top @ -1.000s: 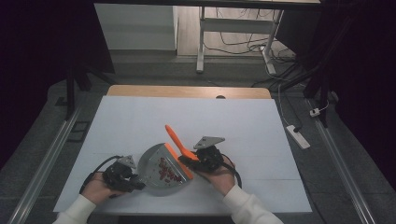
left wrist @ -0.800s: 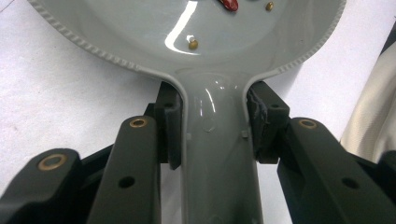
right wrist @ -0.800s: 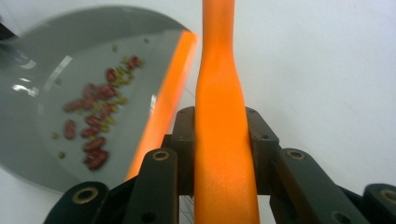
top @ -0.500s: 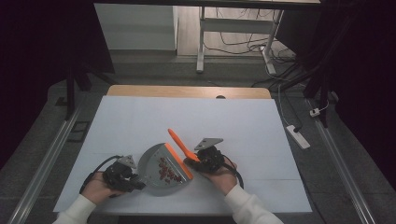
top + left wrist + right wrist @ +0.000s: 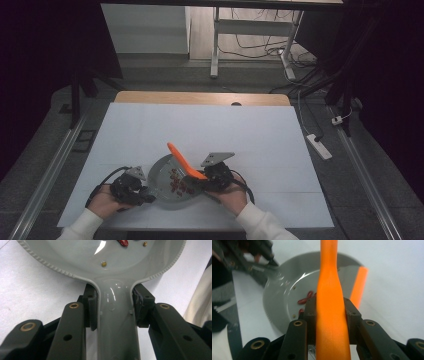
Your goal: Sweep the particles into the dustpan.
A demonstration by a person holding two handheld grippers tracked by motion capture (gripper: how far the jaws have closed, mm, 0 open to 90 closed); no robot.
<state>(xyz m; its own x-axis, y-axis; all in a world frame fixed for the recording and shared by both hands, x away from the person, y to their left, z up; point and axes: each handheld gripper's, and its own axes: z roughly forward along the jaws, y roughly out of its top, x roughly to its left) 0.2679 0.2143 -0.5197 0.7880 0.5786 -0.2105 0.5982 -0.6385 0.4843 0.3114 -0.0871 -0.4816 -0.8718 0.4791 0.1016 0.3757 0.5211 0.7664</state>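
- Two grippers are at work near the front edge of the white table, each clamped on its own thing.
- Left gripper: jaws closed on the handle of the grey dustpan, one pad pressed against each side of the neck where it widens into the pan.
- The dustpan lies flat on the table between the two hands, with red beans scattered in it.
- Right gripper: jaws clamped on the handle of the orange brush, which sticks out beyond the pads and reaches over the dustpan's rim.
- From the high view the brush slants up and to the left above the pan.
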